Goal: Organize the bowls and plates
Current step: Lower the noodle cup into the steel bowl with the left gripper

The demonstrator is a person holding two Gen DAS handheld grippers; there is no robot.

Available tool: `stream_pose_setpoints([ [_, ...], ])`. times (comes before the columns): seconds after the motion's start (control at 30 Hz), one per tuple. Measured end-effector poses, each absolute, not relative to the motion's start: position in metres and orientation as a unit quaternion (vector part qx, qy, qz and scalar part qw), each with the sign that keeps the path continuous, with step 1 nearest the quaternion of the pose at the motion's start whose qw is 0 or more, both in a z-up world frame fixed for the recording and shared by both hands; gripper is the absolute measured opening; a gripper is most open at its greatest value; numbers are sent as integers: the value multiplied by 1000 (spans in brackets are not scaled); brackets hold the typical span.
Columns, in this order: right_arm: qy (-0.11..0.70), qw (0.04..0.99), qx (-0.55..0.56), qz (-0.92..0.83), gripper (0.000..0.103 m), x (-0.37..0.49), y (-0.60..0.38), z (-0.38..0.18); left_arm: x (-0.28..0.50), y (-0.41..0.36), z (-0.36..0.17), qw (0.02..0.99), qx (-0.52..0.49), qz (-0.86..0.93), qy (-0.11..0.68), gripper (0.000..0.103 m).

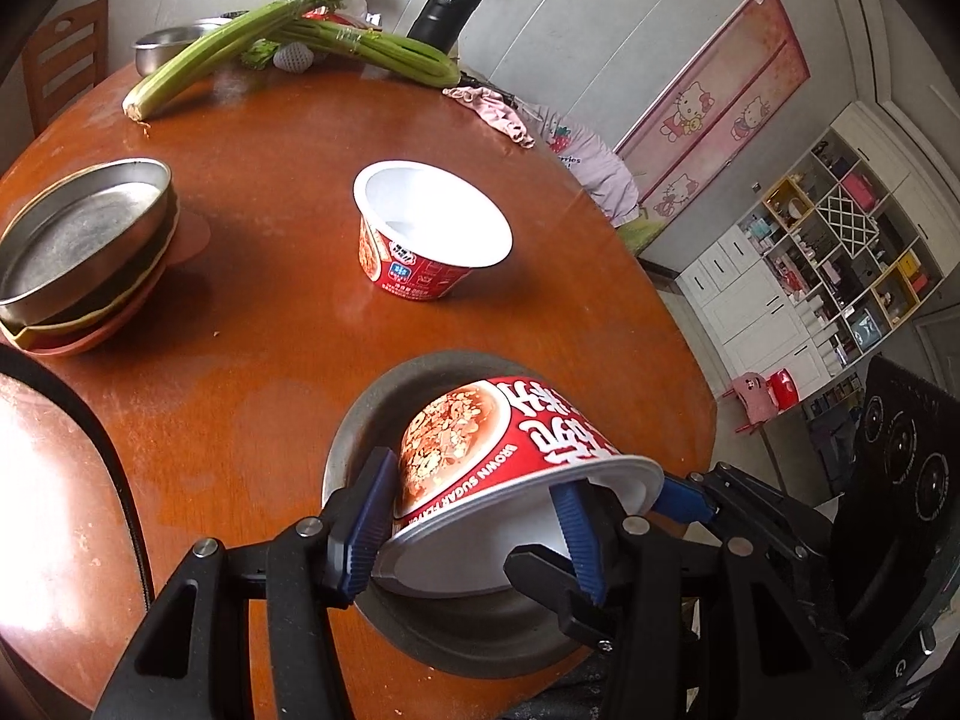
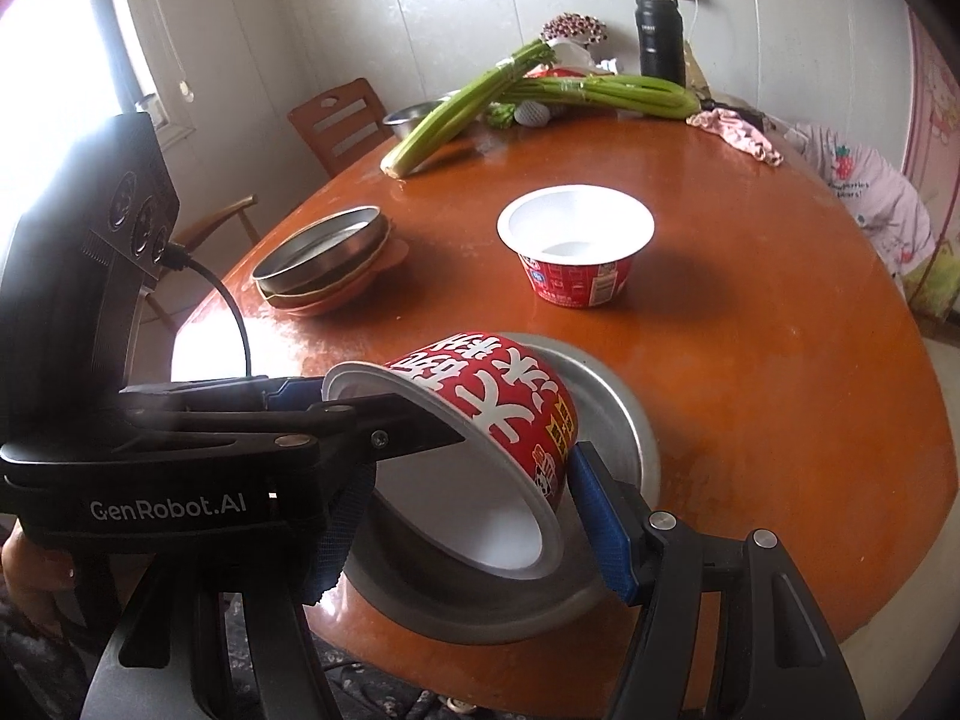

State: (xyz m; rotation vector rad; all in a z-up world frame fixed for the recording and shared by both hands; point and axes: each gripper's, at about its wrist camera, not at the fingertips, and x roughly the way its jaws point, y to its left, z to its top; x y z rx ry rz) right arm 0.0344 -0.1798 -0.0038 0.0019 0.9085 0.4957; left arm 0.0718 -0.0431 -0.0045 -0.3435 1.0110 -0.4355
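Note:
A red paper bowl (image 1: pixel 480 450) lies tilted on its side over a steel plate (image 1: pixel 372 408) at the table's near edge. My left gripper (image 1: pixel 474 516) is shut on the bowl's rim, one finger outside, one inside. My right gripper (image 2: pixel 474 516) stands open around the same red paper bowl (image 2: pixel 498 396), its fingers on either side; whether they touch it I cannot tell. The steel plate also shows in the right wrist view (image 2: pixel 624 420). A second red paper bowl (image 1: pixel 429 228) (image 2: pixel 576 246) stands upright mid-table. A stack of plates (image 1: pixel 84 246) (image 2: pixel 324 264), steel on top, sits at the left.
Celery stalks (image 1: pixel 288 36) (image 2: pixel 540 96), a steel bowl (image 1: pixel 168 42), a black flask (image 1: pixel 447 6) (image 2: pixel 660 36) and pink cloth (image 1: pixel 492 111) lie at the round wooden table's (image 1: pixel 270 330) far side. Wooden chairs (image 2: pixel 342 120) stand beyond it.

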Motion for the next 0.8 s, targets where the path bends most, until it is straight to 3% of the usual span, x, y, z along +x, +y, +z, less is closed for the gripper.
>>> stream_pose_setpoints([
  [0.8, 433, 875, 16, 215, 69, 50, -203, -10, 97, -30, 4, 854, -169, -172, 461, 52],
])
